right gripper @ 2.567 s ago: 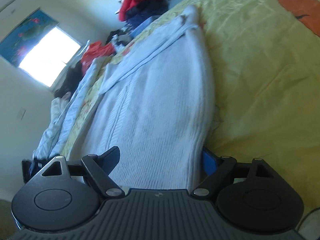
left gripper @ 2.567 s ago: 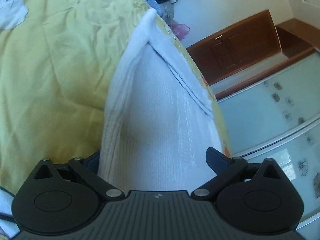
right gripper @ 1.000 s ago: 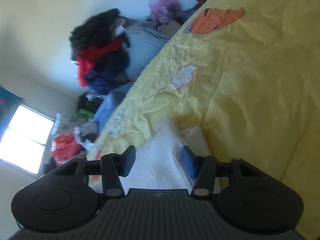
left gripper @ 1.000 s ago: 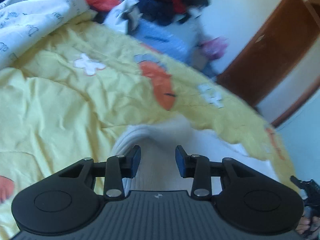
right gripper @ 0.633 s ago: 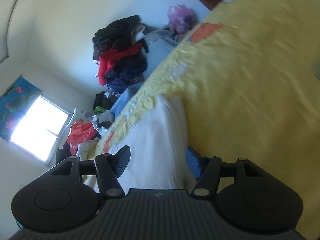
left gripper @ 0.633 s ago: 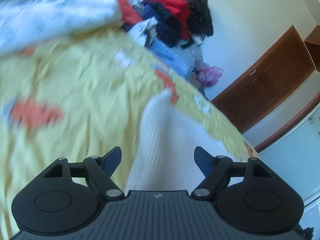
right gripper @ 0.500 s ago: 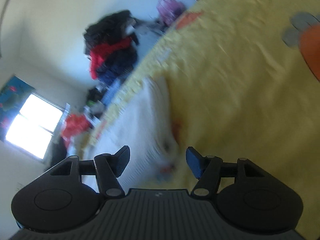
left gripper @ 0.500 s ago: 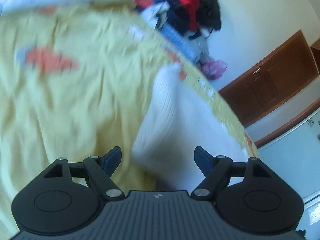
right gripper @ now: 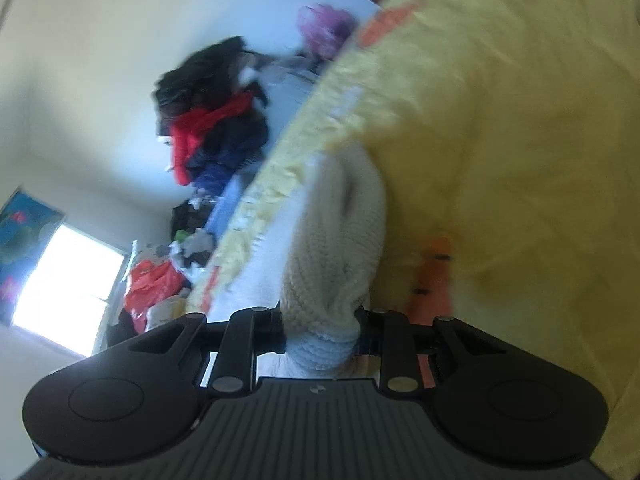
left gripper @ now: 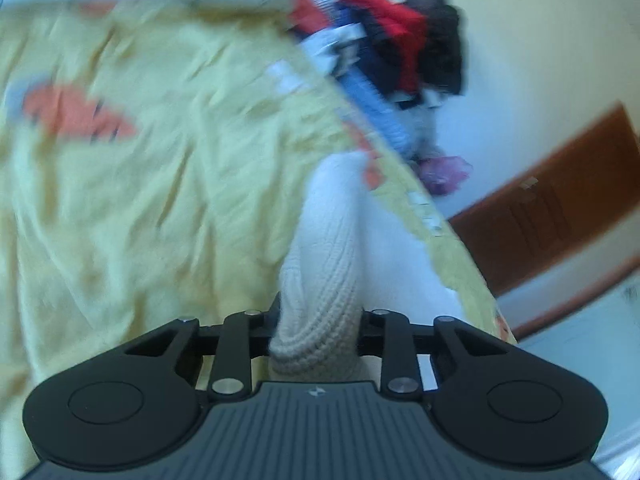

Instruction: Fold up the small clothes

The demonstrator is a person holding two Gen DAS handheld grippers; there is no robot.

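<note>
1. Yellow bedspread [left gripper: 152, 184] with orange and white printed patches covers the bed; it is creased, and both views are blurred.
2. Beyond the far edge of the bed, a pile of clothes [left gripper: 404, 52] in red, dark blue and black stands against a pale wall [right gripper: 100, 60].
3. Brown wooden door [left gripper: 560, 192] shows at the right of the left wrist view; a bright window [right gripper: 68, 280] shows at the lower left of the right wrist view.
4. White knitted garment [left gripper: 336, 240] lies on the bedspread and extends away from both cameras toward the far edge of the bed.
5. Left gripper [left gripper: 318, 320]: the jaws are closing, with a bunched, ribbed fold of the garment between them. The pads press on the knit from both sides.
6. Right gripper [right gripper: 320, 322]: the jaws are closing, with a thick fold of the same garment [right gripper: 340, 240] between them. The pads press on the knit from both sides.
7. In each view the gripped fold rises from the jaws as a rounded ridge; the rest of the garment lies flat beside it.
</note>
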